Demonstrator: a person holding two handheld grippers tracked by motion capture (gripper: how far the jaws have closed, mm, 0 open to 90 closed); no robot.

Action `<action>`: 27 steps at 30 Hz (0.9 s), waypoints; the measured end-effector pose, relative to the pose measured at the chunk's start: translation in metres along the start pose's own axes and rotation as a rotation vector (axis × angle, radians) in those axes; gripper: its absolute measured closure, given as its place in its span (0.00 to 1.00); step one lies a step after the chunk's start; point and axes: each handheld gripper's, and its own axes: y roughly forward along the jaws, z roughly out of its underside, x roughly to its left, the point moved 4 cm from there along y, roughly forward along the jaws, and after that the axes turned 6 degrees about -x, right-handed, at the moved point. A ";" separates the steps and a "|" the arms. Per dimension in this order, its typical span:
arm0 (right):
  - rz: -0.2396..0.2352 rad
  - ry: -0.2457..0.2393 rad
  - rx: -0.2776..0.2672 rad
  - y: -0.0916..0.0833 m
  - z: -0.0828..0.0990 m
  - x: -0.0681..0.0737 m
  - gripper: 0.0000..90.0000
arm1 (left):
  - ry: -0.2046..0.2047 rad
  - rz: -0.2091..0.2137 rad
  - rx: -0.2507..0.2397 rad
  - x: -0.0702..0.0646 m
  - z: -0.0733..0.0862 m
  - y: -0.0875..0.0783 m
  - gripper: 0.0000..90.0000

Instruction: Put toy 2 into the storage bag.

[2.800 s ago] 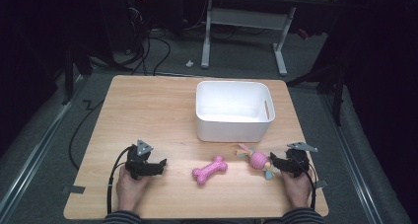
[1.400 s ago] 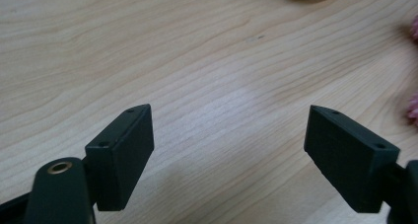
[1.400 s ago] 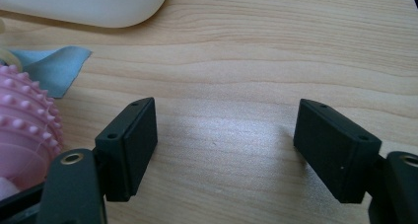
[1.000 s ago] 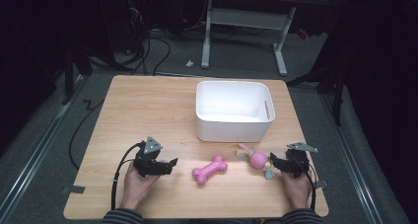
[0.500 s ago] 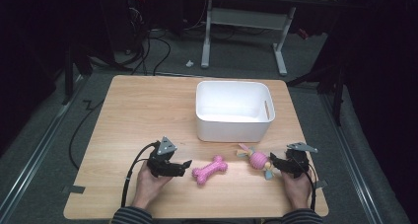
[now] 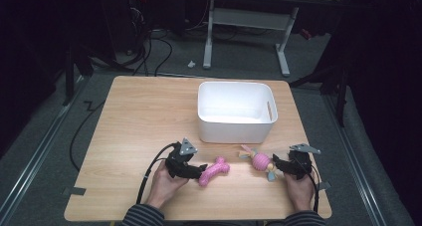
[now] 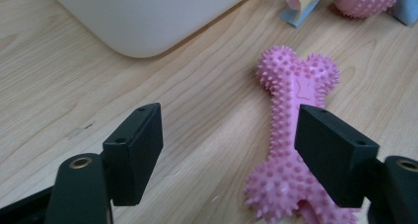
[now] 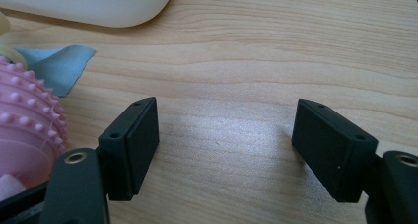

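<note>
1. Two toys lie on the counter (image 6: 134, 116) in the high view: a pink bone (image 6: 214, 171) and a ball toy (image 6: 260, 161), both in front of the white bin (image 6: 235, 111). The bone's long axis runs slantwise, its far end pointing up and right toward the bin, its near end at the left claw (image 6: 200, 170). The right claw (image 6: 275, 165) rests just beside the ball toy, and its hand (image 6: 298, 188) lies flat on the counter.

2. In the left claw view, the bone (image 7: 296, 135) runs from the bottom edge up toward the bin (image 7: 148, 17). The left claw (image 7: 241, 152) stands fairly wide; its jaws have just been closing. The right-hand jaw sits over the shaft and the other over bare wood, so the pads are not on the bone yet. My guess at the risk: the claw is off-centre, so closing from here could push the bone sideways or roll it on its spikes instead of pinching it. Shifting toward the shaft first would help.

3. In the right claw view, the right claw (image 8: 224, 147) is wide with only wood between the jaws. The ball toy (image 8: 24, 135) sits outside the left-hand jaw, so closing here would grab nothing.
</note>
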 end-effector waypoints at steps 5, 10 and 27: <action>0.001 0.002 0.000 0.000 0.000 0.000 0.29 | 0.029 0.023 0.049 -0.009 0.000 0.009 0.33; 0.001 0.002 0.000 0.000 0.000 0.000 0.29 | 0.047 0.038 0.059 -0.015 -0.004 0.013 0.37; 0.001 0.001 -0.001 0.000 0.000 0.000 0.30 | 0.056 0.073 0.075 -0.023 -0.008 0.015 0.39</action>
